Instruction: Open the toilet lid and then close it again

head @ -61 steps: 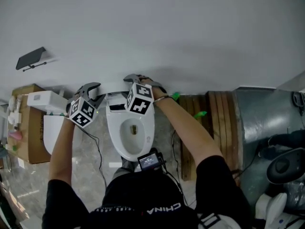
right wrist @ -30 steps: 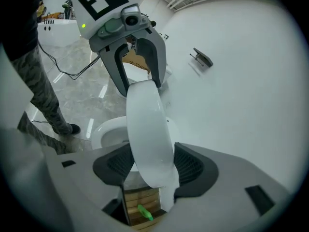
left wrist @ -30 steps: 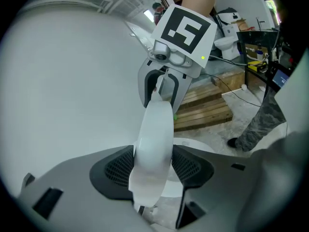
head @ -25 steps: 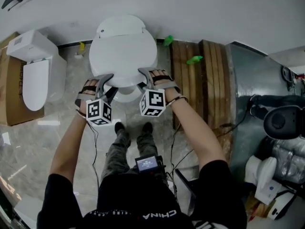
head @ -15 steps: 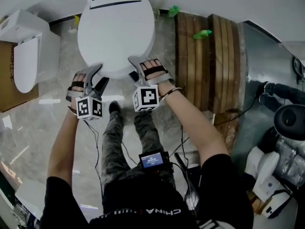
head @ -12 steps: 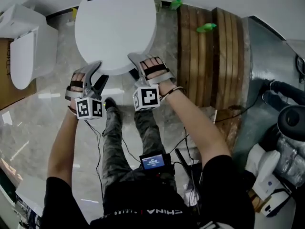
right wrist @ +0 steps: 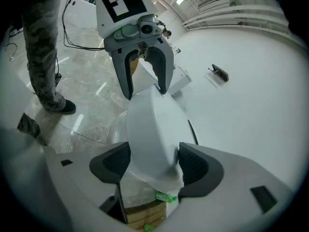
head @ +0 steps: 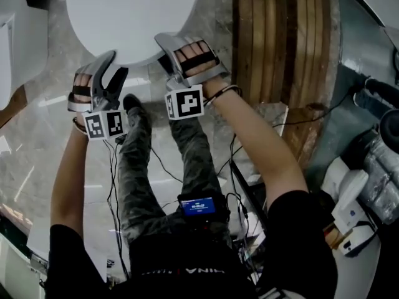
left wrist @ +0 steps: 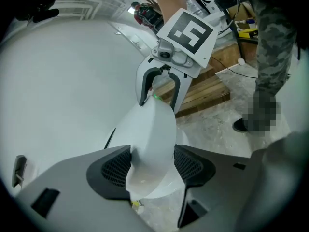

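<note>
at the top of the head view: toilet lid (head: 131, 17), white, broad face up, its near rim just ahead of the person's shoes. left hand-held gripper (head: 117, 64) at the rim's left front, right hand-held gripper (head: 165, 47) at its right front, both pointing away from the person and downward. left hand (head: 83, 92) and right hand (head: 194, 58) lie strapped over the gripper bodies, knuckles up. both forearms reach forward from the shoulders, roughly parallel, the right elbow slightly bent. wooden planks (head: 280, 48) lie on the marble floor (head: 37, 154) to the right of the lid.

left gripper view: jaws opening, set wide. the lid's thick rim (left wrist: 154, 129) stands between them and fills the gap, meeting both pads. the right hand-held gripper faces it across the rim, its two fingers over the far part of the same edge. wooden planks behind it.

right gripper view: jaws opening, set wide. the lid's rim (right wrist: 154, 124) sits between them, against both pads. the left hand-held gripper faces it from the far side, astride the rim. a camouflage trouser leg (right wrist: 43, 42) stands on the marble floor at left.
</note>
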The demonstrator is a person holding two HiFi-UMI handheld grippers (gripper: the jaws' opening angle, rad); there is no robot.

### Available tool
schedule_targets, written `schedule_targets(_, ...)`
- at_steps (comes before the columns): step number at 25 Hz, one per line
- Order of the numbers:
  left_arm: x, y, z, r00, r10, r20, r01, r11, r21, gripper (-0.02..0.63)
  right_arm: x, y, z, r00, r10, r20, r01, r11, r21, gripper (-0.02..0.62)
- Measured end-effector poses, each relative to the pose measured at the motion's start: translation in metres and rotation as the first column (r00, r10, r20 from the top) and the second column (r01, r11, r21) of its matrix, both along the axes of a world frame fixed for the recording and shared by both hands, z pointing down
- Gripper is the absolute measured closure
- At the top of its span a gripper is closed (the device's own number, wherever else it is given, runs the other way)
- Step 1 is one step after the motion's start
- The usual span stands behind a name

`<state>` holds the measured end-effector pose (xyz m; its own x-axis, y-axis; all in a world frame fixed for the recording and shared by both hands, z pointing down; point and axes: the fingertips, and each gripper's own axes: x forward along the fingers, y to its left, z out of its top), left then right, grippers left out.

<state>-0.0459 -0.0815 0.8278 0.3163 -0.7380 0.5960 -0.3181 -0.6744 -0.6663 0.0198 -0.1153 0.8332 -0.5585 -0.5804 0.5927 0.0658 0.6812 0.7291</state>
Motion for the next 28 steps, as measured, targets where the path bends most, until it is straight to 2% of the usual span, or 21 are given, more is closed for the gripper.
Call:
schedule_targets(5, 0.001, 0.003, 0.042, 0.999, -0.025, 0.031, 0.024, 0.999, 0.034, 0.337, 0.002, 0.003, 0.04, 1.0, -0.002, -0.016, 0.002, 1.0, 0.029, 0.292)
schedule_targets(10, 0.005, 0.007, 0.081, 0.998, -0.044, 0.035, 0.043, 0.999, 0.02, 0.336, 0.006, 0.009, 0.079, 0.999, 0.005, -0.036, -0.005, 1.0, 0.005, 0.29)
schedule_targets(14, 0.006, 0.006, 0.108, 0.998, -0.04, 0.045, 0.039, 0.999, 0.019, 0.336, 0.006, 0.009, 0.107, 0.999, 0.006, -0.036, -0.005, 1.0, 0.012, 0.29)
schedule_targets(19, 0.005, 0.001, 0.137, 0.998, -0.031, 0.05, 0.031, 0.999, -0.006, 0.337, 0.003, 0.007, 0.138, 0.999, 0.017, -0.044, -0.018, 1.0, -0.021, 0.29)
schedule_targets(24, 0.004, -0.001, 0.145, 0.999, -0.004, 0.048, 0.004, 1.0, 0.011, 0.336, 0.004, 0.001, 0.148, 0.998, 0.016, -0.053, -0.015, 1.0, 0.027, 0.29)
schedule_targets(28, 0.004, 0.0, 0.145, 0.999, -0.017, 0.039, 0.017, 1.0, -0.006, 0.337, 0.004, 0.005, 0.147, 0.999, 0.018, -0.049, -0.018, 1.0, -0.011, 0.29)
